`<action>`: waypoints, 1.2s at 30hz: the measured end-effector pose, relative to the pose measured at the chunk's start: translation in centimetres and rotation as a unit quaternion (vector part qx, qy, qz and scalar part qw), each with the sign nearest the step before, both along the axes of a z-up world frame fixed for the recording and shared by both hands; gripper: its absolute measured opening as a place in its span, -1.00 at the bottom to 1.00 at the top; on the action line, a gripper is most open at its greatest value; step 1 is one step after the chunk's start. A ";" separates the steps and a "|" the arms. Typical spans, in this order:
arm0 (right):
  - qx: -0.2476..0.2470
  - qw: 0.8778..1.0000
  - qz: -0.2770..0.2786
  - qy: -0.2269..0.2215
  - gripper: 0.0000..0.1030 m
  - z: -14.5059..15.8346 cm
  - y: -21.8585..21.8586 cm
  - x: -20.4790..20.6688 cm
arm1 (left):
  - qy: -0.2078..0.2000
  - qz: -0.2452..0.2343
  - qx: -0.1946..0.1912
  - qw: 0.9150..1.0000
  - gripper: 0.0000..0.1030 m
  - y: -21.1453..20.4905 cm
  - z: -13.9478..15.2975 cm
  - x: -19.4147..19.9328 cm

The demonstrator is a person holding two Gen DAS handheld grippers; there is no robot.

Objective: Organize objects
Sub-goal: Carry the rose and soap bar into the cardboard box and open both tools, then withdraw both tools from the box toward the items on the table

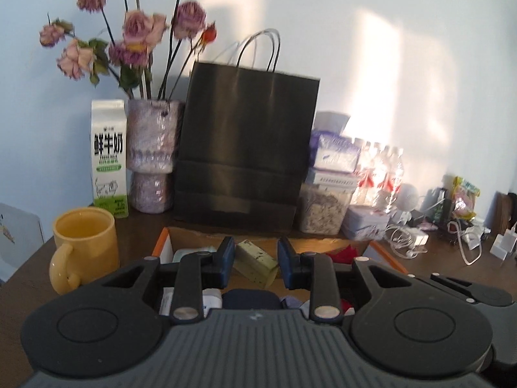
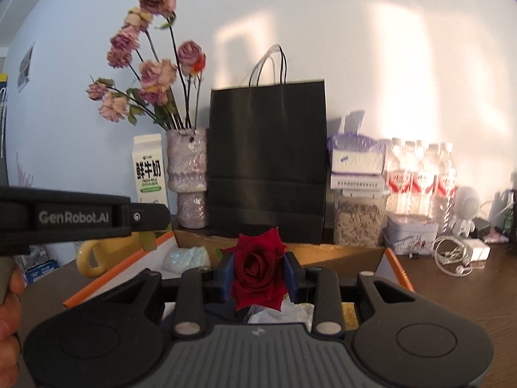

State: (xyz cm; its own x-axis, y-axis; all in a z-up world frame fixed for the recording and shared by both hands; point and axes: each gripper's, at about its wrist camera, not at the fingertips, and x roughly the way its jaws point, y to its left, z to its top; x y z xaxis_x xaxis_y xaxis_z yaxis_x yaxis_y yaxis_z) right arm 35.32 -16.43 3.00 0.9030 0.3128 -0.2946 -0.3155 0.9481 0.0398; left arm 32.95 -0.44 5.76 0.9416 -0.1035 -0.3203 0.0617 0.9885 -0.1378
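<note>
My left gripper (image 1: 256,253) is shut on a pale green speckled block (image 1: 258,266), held over an open cardboard box (image 1: 163,242) with orange-edged flaps. Seen side-on in the right wrist view, the left gripper (image 2: 155,218) has a bit of the green block (image 2: 148,239) hanging under its tip. My right gripper (image 2: 258,266) is shut on a dark red rose (image 2: 258,271), the bloom squeezed between the blue pads, above the same box (image 2: 129,263). The box holds several small items, mostly hidden by the grippers.
Along the wall stand a milk carton (image 1: 108,158), a vase of dried flowers (image 1: 152,155), a black paper bag (image 1: 245,148), stacked boxes and a jar (image 1: 323,207), water bottles (image 2: 420,174) and cables (image 2: 455,255). A yellow mug (image 1: 85,249) sits left of the box. A hand (image 2: 9,323) is at the far left.
</note>
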 end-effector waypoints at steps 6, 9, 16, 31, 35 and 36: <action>0.002 1.000 0.008 0.026 -0.40 -1.4 -0.6 1.2 | 0.025 -0.005 0.011 1.000 -0.41 0.0 -1.4 1.3; 0.006 1.000 0.003 0.030 -0.30 -1.6 -1.0 1.4 | 0.029 -0.008 0.014 0.999 -0.38 -0.1 -1.6 1.3; 0.001 0.999 -0.027 0.027 1.00 -1.6 -1.6 1.1 | 0.021 0.021 0.030 0.999 1.00 -0.4 -1.1 0.8; 0.009 0.999 -0.029 0.030 1.00 -1.3 -2.3 0.4 | 0.029 0.020 0.022 0.999 1.00 -0.5 -1.0 0.3; 0.006 0.999 -0.029 0.023 1.00 -1.0 -2.9 -0.7 | 0.024 0.012 0.023 0.999 1.00 -0.9 -0.7 -0.6; 0.006 0.999 -0.029 0.022 1.00 -0.9 -3.0 -0.9 | 0.023 0.011 0.023 0.999 1.00 -1.0 -0.7 -0.9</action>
